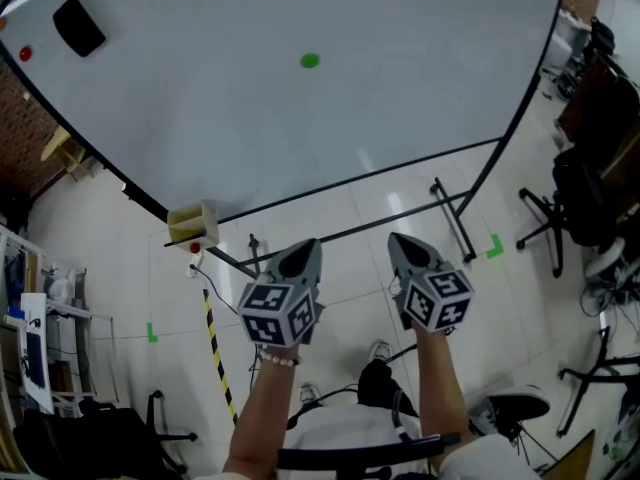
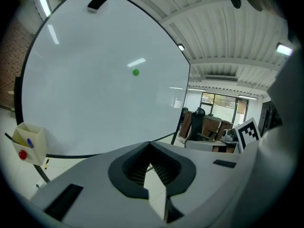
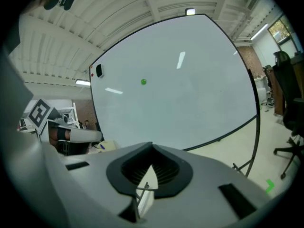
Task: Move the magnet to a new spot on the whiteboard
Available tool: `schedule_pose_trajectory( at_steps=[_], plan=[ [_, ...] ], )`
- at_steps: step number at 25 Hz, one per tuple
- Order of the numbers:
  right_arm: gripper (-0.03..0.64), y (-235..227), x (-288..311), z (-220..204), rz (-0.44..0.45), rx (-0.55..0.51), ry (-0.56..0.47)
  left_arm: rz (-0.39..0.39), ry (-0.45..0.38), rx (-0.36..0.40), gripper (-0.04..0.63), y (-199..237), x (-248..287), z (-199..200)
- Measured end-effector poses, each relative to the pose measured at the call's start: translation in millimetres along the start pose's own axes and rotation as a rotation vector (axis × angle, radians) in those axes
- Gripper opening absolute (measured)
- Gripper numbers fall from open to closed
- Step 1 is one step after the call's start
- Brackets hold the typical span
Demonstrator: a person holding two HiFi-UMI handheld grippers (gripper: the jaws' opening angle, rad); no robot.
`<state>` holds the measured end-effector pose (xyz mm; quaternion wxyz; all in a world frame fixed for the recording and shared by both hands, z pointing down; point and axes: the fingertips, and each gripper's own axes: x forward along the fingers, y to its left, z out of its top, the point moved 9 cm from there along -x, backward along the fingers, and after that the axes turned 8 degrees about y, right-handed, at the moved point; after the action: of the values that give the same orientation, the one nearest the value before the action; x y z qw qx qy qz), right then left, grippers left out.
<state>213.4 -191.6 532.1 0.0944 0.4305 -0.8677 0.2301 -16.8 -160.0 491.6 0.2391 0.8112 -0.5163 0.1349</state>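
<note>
Nearest, the left gripper (image 1: 305, 247) and the right gripper (image 1: 401, 241) both have their jaws pressed together, pinching nothing, over the floor. Beyond them stand the stand legs (image 1: 452, 211) and a yellow box (image 1: 192, 224) at the whiteboard (image 1: 300, 148) edge. The green magnet (image 1: 310, 61) sits mid-board with bare surface all around. The eraser (image 1: 79, 24) and a red magnet (image 1: 25, 54) are far left.

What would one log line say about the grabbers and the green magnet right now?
left gripper shut, empty | right gripper shut, empty | green magnet stuck on whiteboard, nothing touching it

Grey left gripper (image 1: 304, 248), grey right gripper (image 1: 401, 242), black-and-white marker cubes (image 1: 278, 315), beaded bracelet (image 1: 278, 359)
</note>
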Motion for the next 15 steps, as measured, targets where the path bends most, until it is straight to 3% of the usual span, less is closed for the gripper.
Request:
schedule_pose_trajectory(
  at_steps=[5, 10, 15],
  plan=[
    [0.003, 84.7, -11.0, -38.1, -0.005, -0.003, 0.030, -0.033, 0.003, -0.013, -0.011, 30.3, -63.2, -35.0],
    [0.003, 176.6, -47.6, -60.9, -0.081, -0.039, 0.016, -0.097, -0.036, -0.026, -0.011, 58.5, -137.8, -57.9],
    [0.003, 225.3, -81.6, -71.7, -0.162, -0.047, -0.002, -0.171, -0.056, -0.026, -0.011, 62.9, -184.9, -73.0]
  ],
)
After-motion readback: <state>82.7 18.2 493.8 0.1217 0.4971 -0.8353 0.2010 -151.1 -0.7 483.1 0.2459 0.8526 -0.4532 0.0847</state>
